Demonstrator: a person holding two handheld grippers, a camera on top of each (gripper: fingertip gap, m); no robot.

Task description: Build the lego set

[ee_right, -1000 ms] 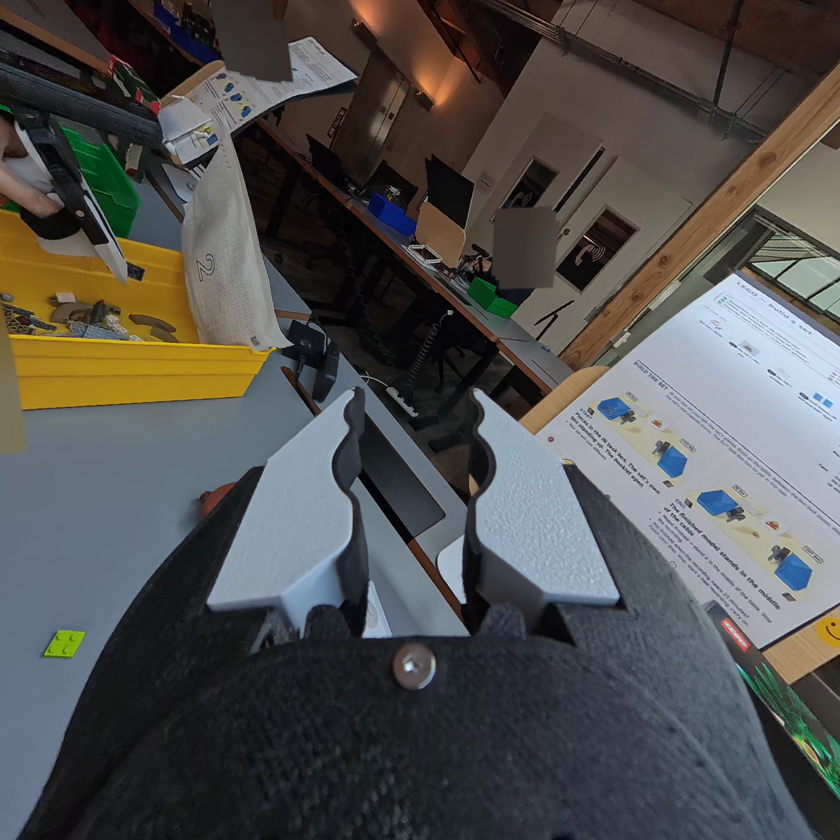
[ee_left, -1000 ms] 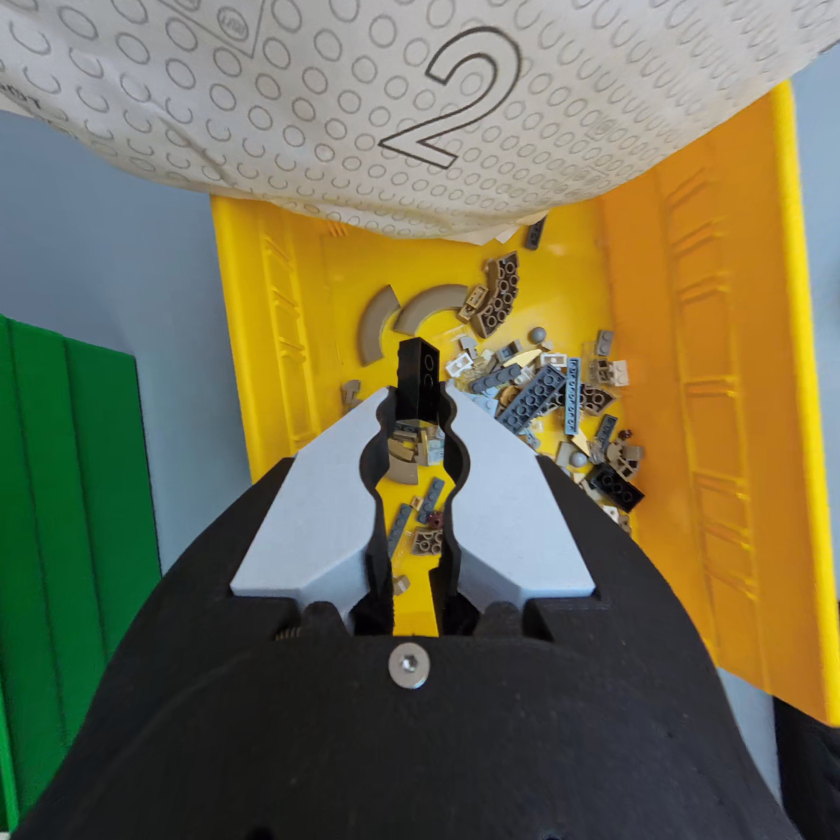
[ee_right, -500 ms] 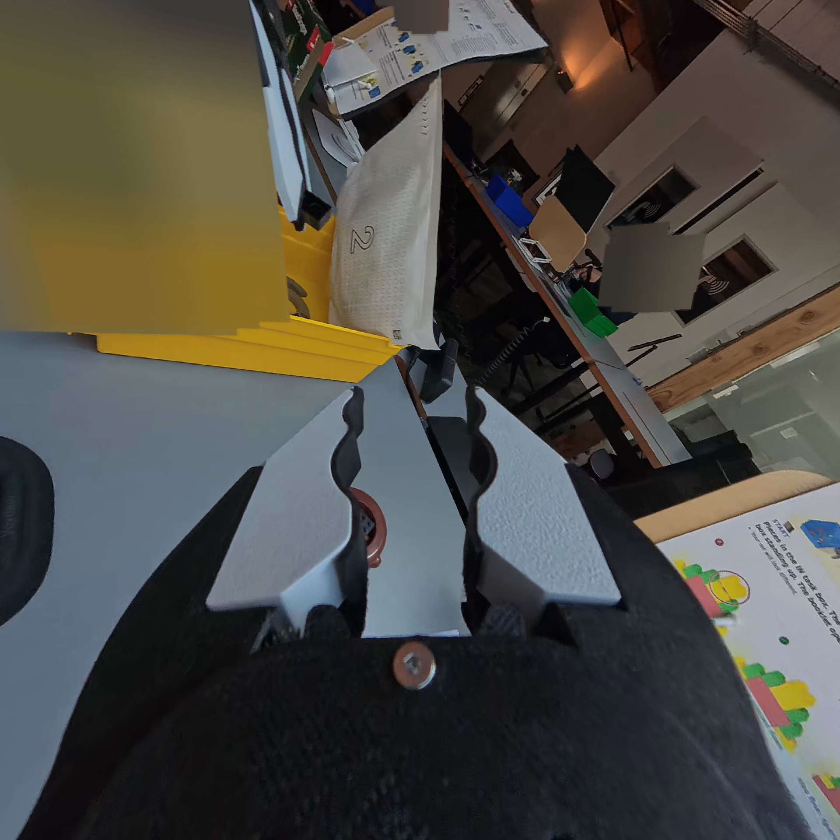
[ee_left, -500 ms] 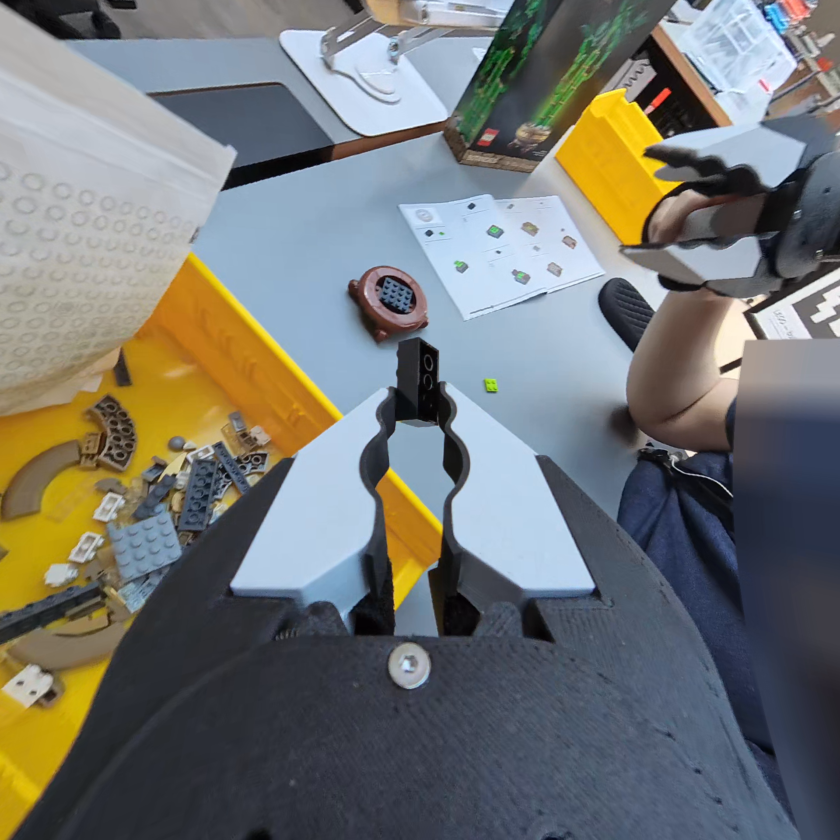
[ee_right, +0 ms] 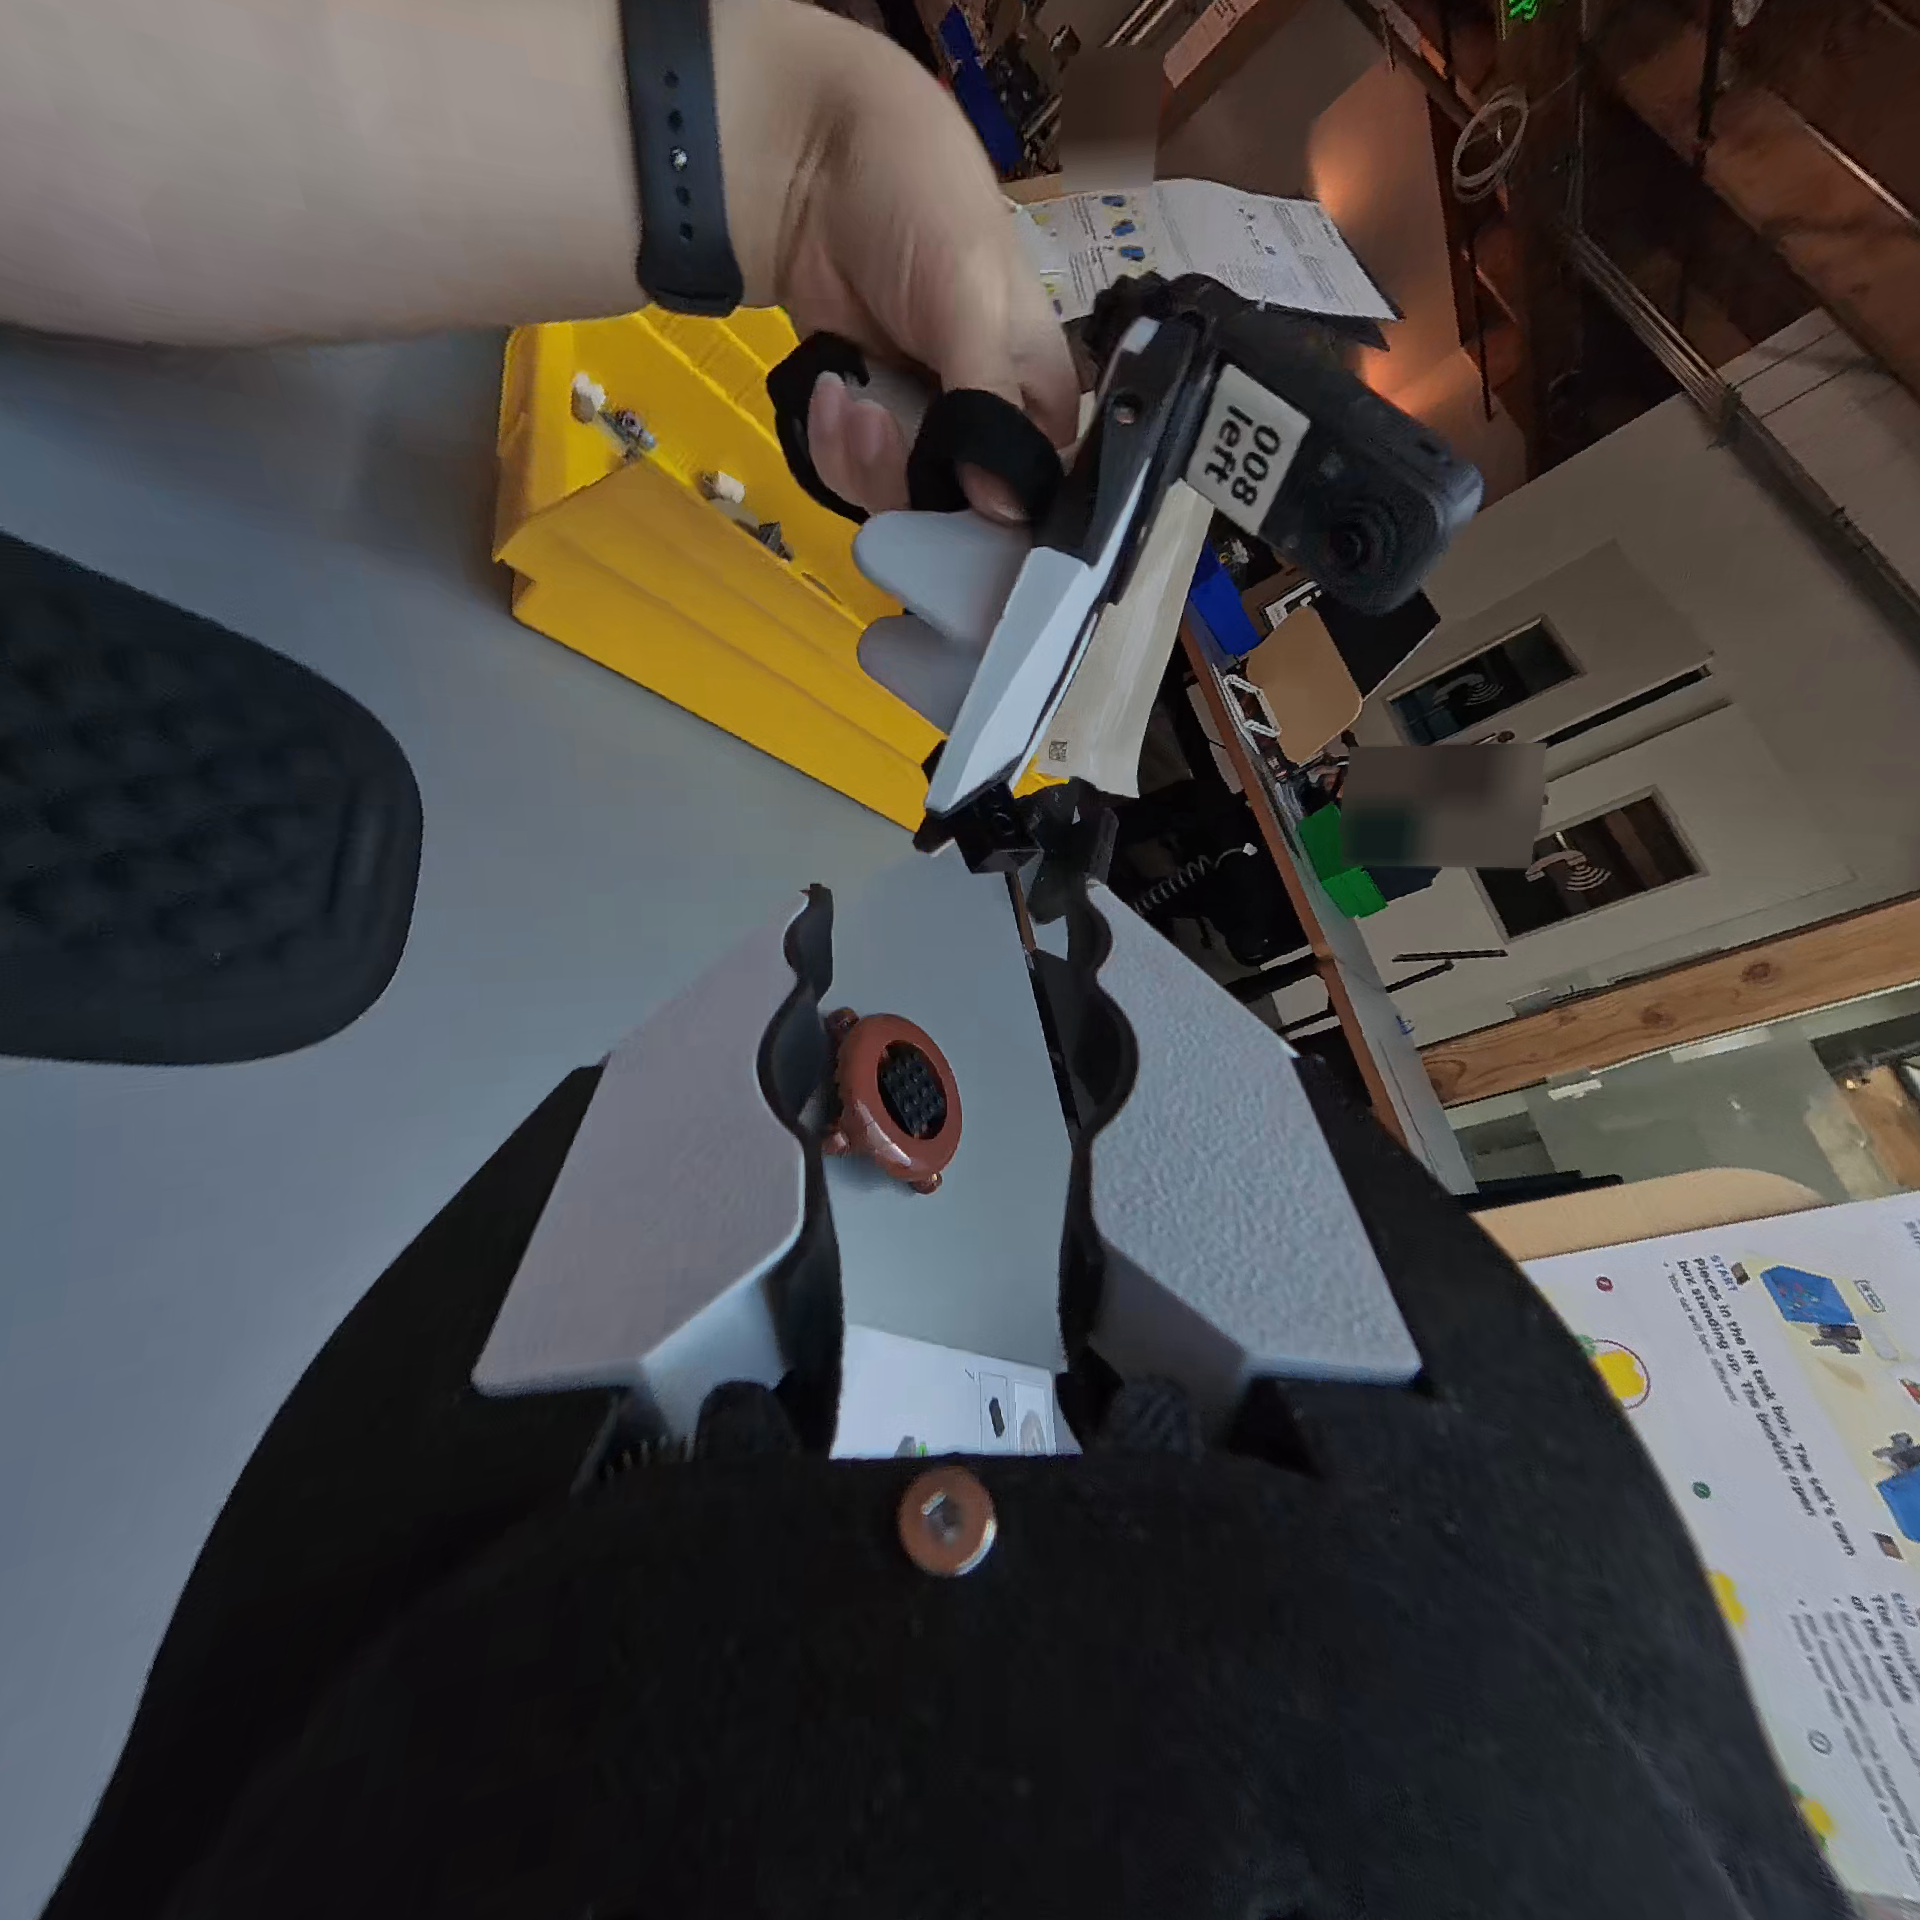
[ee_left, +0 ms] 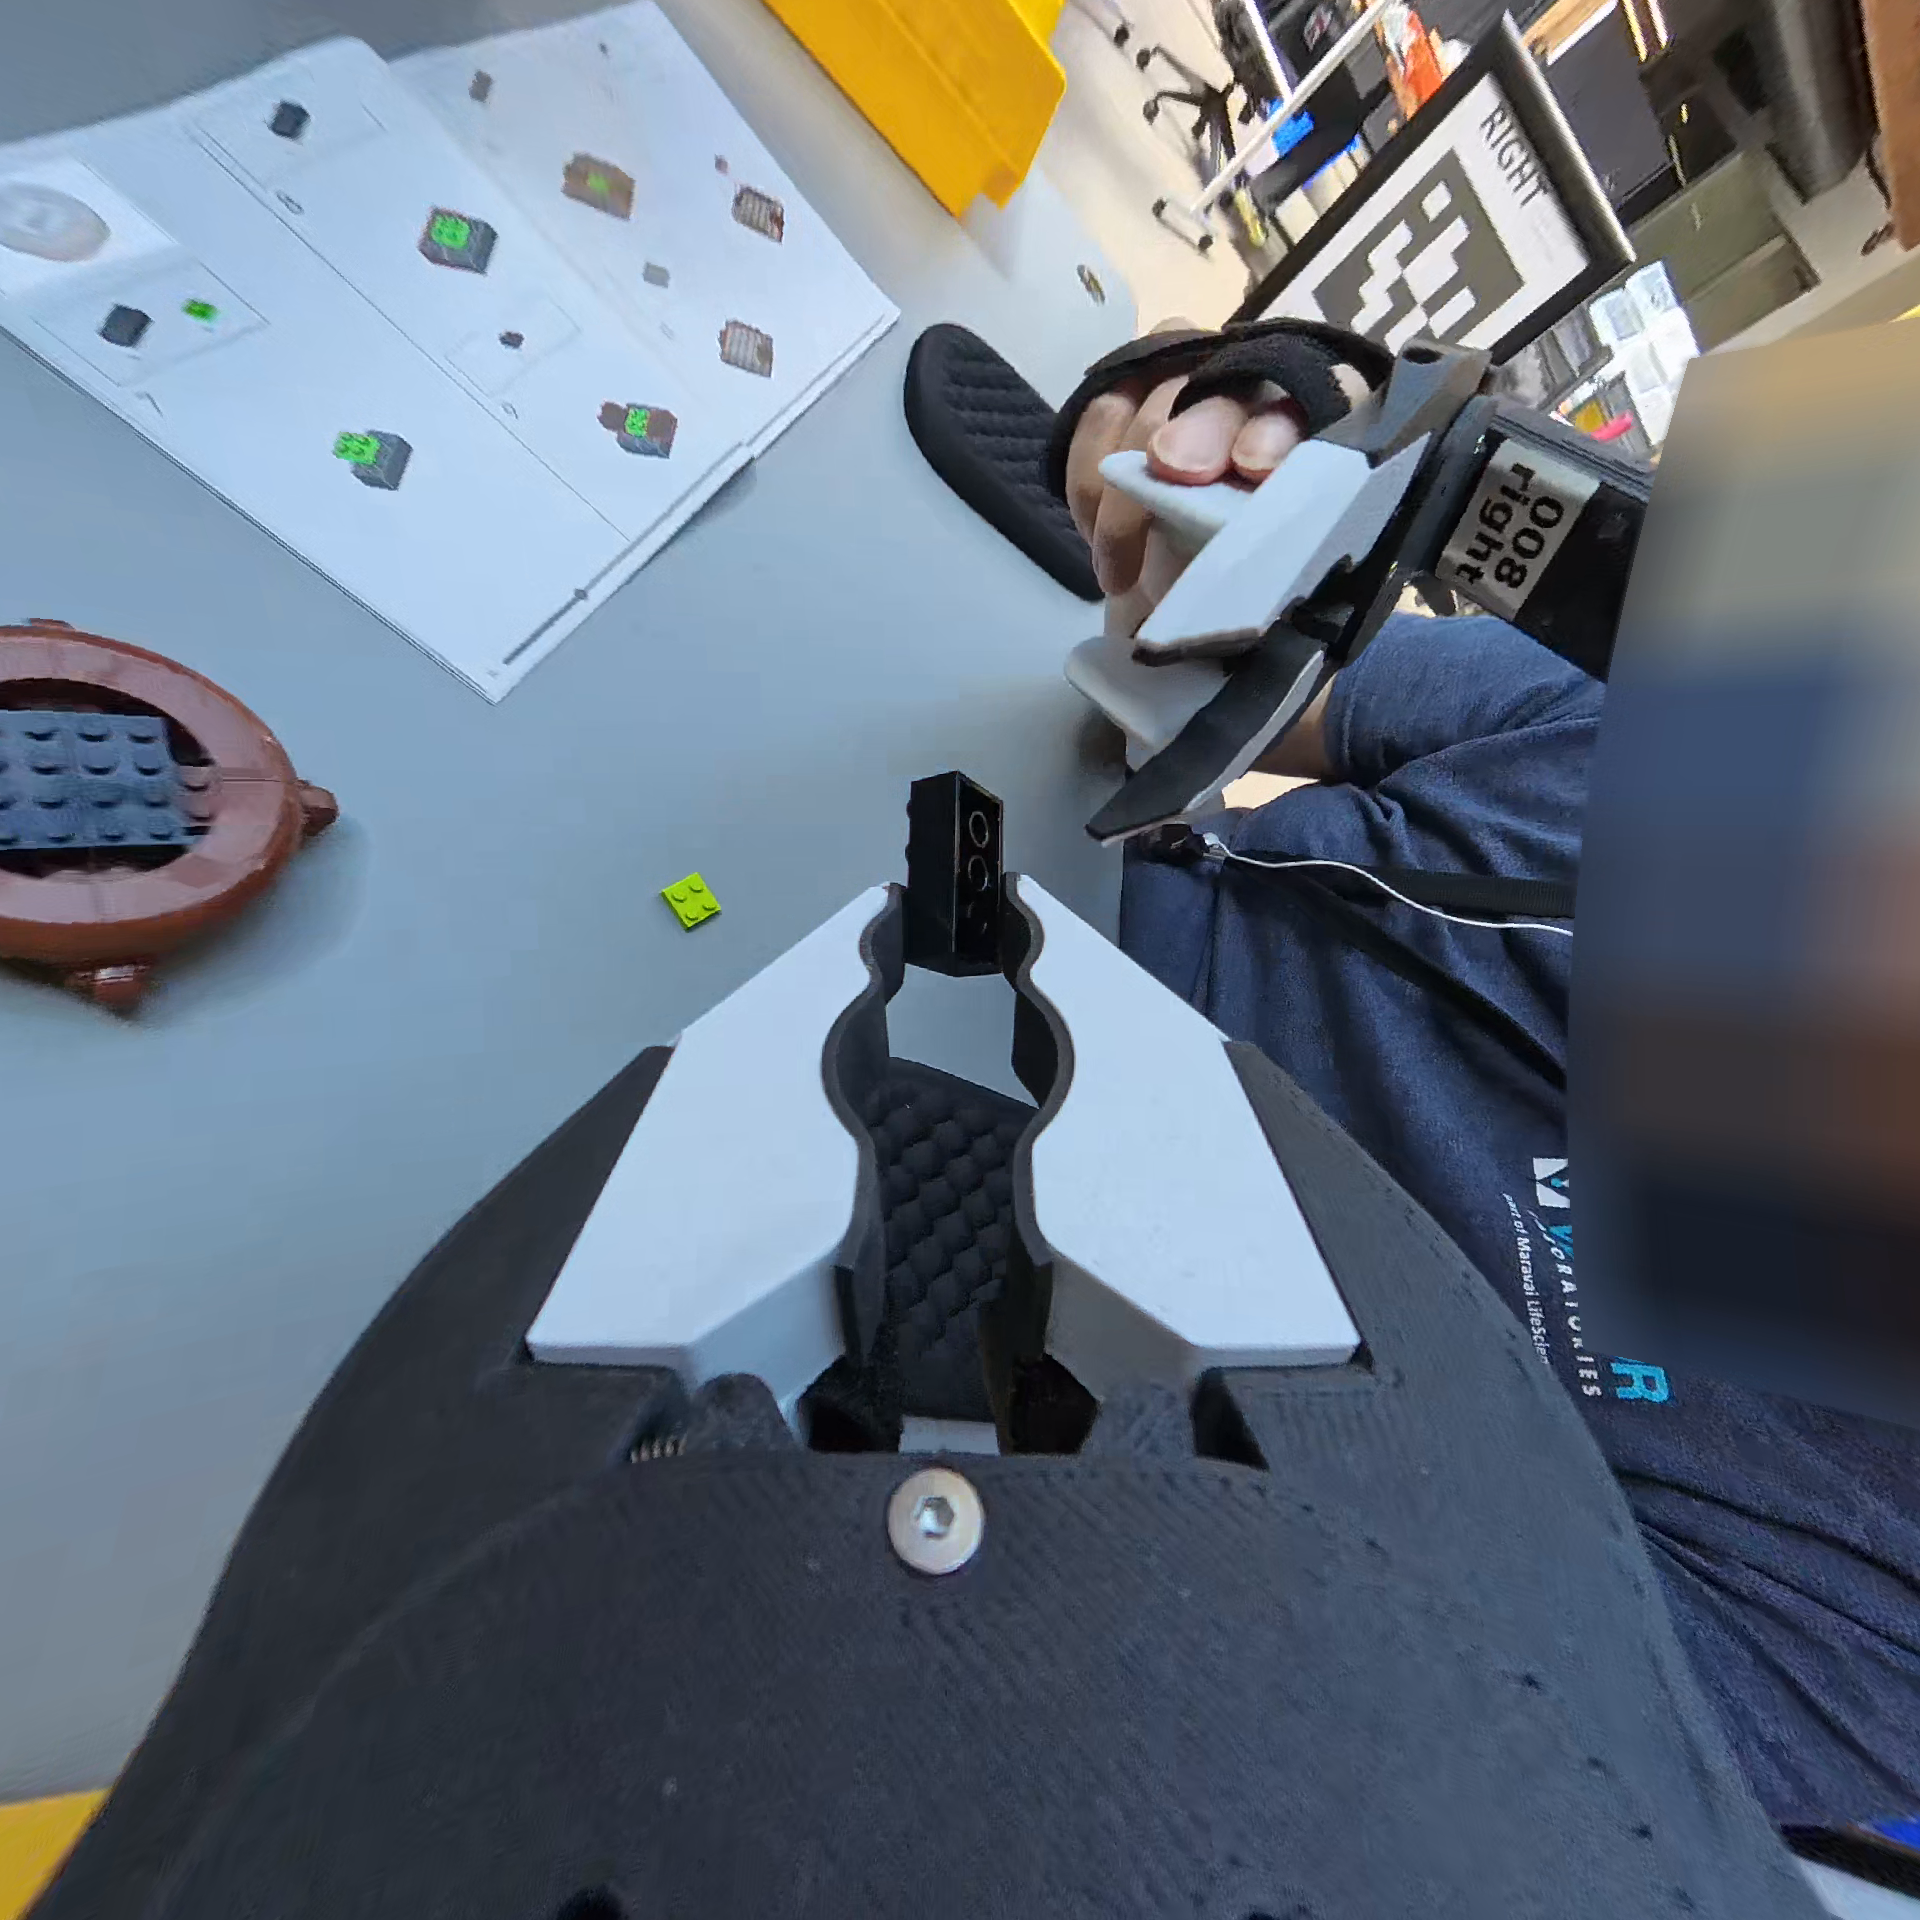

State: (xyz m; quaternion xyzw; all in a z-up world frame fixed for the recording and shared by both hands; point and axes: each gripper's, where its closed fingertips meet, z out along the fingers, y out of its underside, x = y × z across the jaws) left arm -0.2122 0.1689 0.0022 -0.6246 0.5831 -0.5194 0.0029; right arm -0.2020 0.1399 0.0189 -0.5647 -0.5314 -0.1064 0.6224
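Left gripper point(ee_left: 954, 914) clamps an upright black brick point(ee_left: 956, 875) at its fingertips. Right gripper point(ee_right: 951, 940), jaws apart and empty, frames the brown round base point(ee_right: 891, 1101) beyond.

left tongs point(ee_left: 954, 914) clamped; right tongs point(ee_right: 951, 914) seemingly parted.

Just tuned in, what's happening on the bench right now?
A person is building a Lego set with two handheld grippers. The left gripper is shut on a black brick, held in the air above the grey table. The right gripper is open and empty, facing it. The round brown base, a lime plate and the instruction sheet lie on the table.
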